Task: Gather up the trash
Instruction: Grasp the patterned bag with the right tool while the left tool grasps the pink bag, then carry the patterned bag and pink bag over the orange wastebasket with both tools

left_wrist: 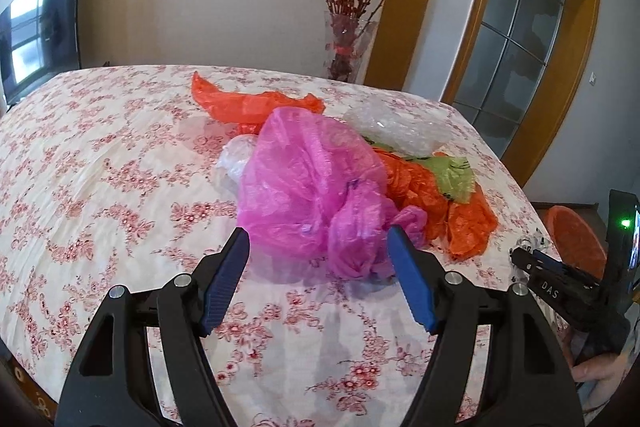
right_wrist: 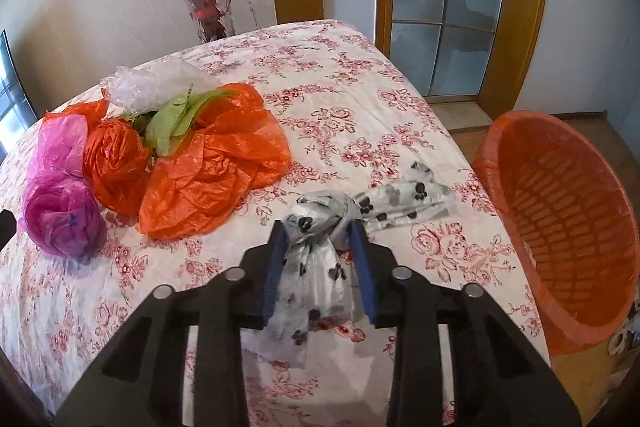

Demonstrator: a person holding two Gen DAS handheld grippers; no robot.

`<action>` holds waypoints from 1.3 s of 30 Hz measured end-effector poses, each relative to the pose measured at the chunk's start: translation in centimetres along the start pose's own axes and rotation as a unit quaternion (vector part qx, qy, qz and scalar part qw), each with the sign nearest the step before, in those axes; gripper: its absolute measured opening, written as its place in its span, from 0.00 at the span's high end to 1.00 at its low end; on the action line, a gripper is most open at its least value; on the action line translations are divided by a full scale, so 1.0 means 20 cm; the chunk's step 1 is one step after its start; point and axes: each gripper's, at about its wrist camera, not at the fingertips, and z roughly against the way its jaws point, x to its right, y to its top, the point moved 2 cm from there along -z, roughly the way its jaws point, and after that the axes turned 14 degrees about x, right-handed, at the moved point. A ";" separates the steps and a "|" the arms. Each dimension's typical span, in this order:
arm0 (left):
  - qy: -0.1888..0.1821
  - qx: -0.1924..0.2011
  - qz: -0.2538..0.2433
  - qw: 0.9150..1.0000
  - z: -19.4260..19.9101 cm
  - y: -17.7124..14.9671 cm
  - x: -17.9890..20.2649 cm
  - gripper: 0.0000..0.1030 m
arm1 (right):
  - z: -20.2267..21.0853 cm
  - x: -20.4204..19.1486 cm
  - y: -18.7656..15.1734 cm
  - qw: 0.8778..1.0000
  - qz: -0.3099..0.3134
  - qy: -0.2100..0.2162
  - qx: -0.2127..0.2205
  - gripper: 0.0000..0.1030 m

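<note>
A pile of crumpled plastic bags lies on the floral tablecloth (left_wrist: 100, 167). My left gripper (left_wrist: 318, 239) is open, its blue pads on either side of the near end of a pink bag (left_wrist: 308, 179). Behind it lie orange bags (left_wrist: 248, 105), a green bag (left_wrist: 454, 177) and clear bubble wrap (left_wrist: 396, 131). My right gripper (right_wrist: 320, 239) is shut on a white paw-print bag (right_wrist: 320, 267), held just above the cloth. An orange basket (right_wrist: 568, 219) stands off the table's right edge. The pink bag (right_wrist: 60, 211) and an orange bag (right_wrist: 208, 179) show at left in the right wrist view.
A glass vase (left_wrist: 346, 47) with red branches stands beyond the table's far edge. A dark TV (left_wrist: 40, 27) is at the left wall. A wood-framed glass door (right_wrist: 440, 7) is at the right. The right gripper (left_wrist: 560, 283) shows at the left wrist view's right edge.
</note>
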 end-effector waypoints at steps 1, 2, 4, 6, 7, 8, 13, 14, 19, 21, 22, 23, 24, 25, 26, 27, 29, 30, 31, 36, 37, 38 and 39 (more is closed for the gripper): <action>0.000 -0.001 -0.001 1.000 0.00 0.00 0.01 0.32 | 0.00 0.01 0.00 1.000 -0.002 0.001 0.000 0.74; 0.000 -0.001 -0.001 1.000 -0.01 0.00 0.01 0.32 | 0.00 0.01 0.00 1.000 -0.004 0.002 0.000 0.77; -0.001 -0.003 -0.002 1.000 -0.02 0.00 0.03 0.32 | 0.01 0.02 -0.01 1.000 -0.009 0.005 0.000 0.80; -0.002 -0.005 0.000 1.000 -0.03 0.01 0.03 0.32 | 0.01 0.03 -0.01 1.000 -0.012 0.007 0.000 0.81; -0.002 -0.006 0.002 1.000 -0.03 0.01 0.03 0.32 | 0.01 0.04 -0.01 1.000 -0.012 0.007 0.001 0.82; -0.002 -0.007 0.004 1.000 -0.04 0.01 0.03 0.32 | 0.01 0.04 -0.01 1.000 -0.013 0.009 0.001 0.83; -0.002 -0.008 0.004 1.000 -0.05 0.02 0.04 0.32 | 0.01 0.04 -0.01 1.000 -0.014 0.011 0.003 0.84; -0.003 -0.008 0.003 1.000 -0.06 0.02 0.05 0.32 | 0.01 0.04 -0.01 1.000 -0.013 0.011 0.003 0.84; 0.000 -0.011 -0.014 1.000 -0.09 0.02 0.10 0.32 | 0.01 0.04 -0.01 1.000 -0.013 0.011 0.003 0.84; 0.007 -0.017 -0.019 1.000 -0.12 0.01 0.10 0.32 | 0.01 0.04 -0.01 1.000 -0.011 0.012 0.003 0.84; 0.010 -0.020 -0.021 1.000 -0.14 0.01 0.10 0.32 | 0.01 0.04 -0.01 1.000 -0.011 0.012 0.003 0.84; 0.012 -0.025 -0.021 0.999 -0.15 0.00 0.10 0.32 | 0.01 0.04 -0.01 1.000 -0.011 0.013 0.003 0.84; 0.012 -0.030 -0.019 0.999 -0.16 0.00 0.09 0.33 | 0.01 0.04 -0.01 1.000 -0.011 0.014 0.002 0.84; 0.011 -0.033 -0.017 0.999 -0.17 -0.01 0.09 0.34 | 0.01 0.04 -0.01 1.000 -0.012 0.015 0.002 0.84; 0.009 -0.035 -0.015 0.999 -0.17 -0.01 0.09 0.39 | 0.02 0.04 -0.01 1.000 -0.012 0.017 0.002 0.84; 0.004 -0.038 -0.012 0.999 -0.17 -0.02 0.08 0.44 | 0.01 0.04 -0.01 1.000 -0.013 0.019 0.002 0.85; -0.002 -0.041 -0.010 0.999 -0.17 -0.03 0.08 0.53 | 0.02 0.05 -0.01 1.000 -0.015 0.022 0.002 0.86; -0.006 -0.041 -0.010 0.999 -0.17 -0.03 0.08 0.59 | 0.02 0.05 -0.01 1.000 -0.016 0.025 0.004 0.86; -0.008 -0.039 -0.010 0.999 -0.17 -0.03 0.09 0.62 | 0.03 0.05 -0.01 1.000 -0.016 0.026 0.005 0.86; -0.022 -0.025 -0.006 0.999 -0.13 -0.02 0.09 0.76 | 0.07 0.05 0.00 0.999 -0.012 0.034 0.013 0.87; -0.024 -0.023 -0.005 0.999 -0.12 -0.02 0.10 0.76 | 0.08 0.05 0.00 0.999 -0.012 0.035 0.015 0.87; -0.025 -0.022 -0.004 0.999 -0.12 -0.01 0.10 0.77 | 0.09 0.05 0.00 0.999 -0.012 0.036 0.016 0.88; -0.028 -0.019 -0.003 0.999 -0.10 -0.01 0.10 0.77 | 0.10 0.06 0.01 0.999 -0.012 0.037 0.019 0.88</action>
